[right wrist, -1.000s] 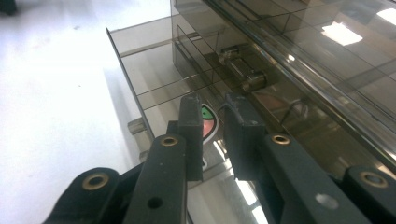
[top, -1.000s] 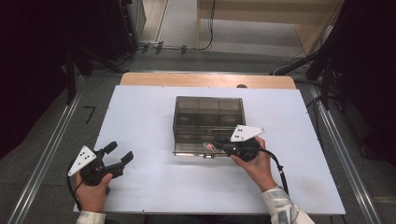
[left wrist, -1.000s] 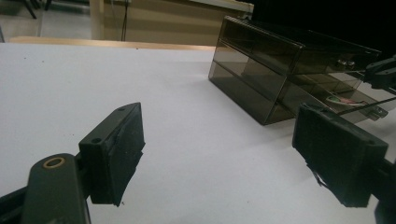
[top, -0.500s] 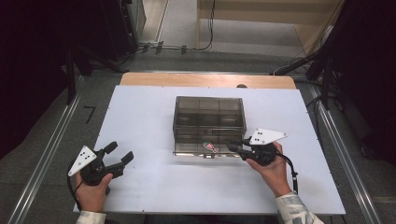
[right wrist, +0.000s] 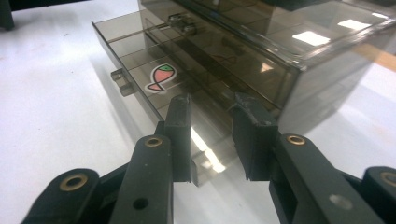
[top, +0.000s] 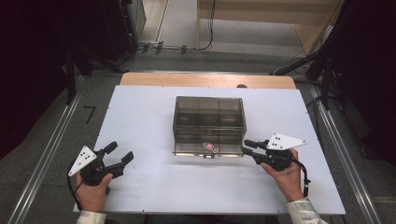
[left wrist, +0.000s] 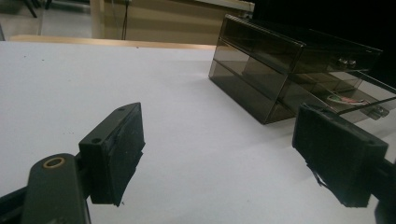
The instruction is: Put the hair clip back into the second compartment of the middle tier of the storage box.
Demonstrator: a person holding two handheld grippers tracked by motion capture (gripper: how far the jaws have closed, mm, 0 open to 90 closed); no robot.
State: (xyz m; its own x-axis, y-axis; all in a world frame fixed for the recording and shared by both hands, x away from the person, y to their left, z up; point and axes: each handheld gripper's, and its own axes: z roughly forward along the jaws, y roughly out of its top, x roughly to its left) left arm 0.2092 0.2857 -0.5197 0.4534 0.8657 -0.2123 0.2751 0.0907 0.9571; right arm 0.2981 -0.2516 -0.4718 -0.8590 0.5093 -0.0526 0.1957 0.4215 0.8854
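Smoked drawer box [top: 208,122] just left of right claw [top: 246,146], claw released, lower drawer [right wrist: 154,65] ajar

Glossy smoky clear-plastic drawer box [top: 209,125] on matt white tabletop [top: 140,121]

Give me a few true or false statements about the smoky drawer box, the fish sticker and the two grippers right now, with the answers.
1. The lower drawer of the drawer box is pulled out a little. True.
2. The fish sticker sits on the box's top. False: it is on the front of the lower drawer, beside the knob.
3. The left gripper grips the box. False: it rests open over the bare white table, well left of the box.
4. The right gripper is at the drawer's right corner with nothing pinched between its pads. True: its jaws have just been opening.
5. A red cup stands behind the box. False: nothing stands there.
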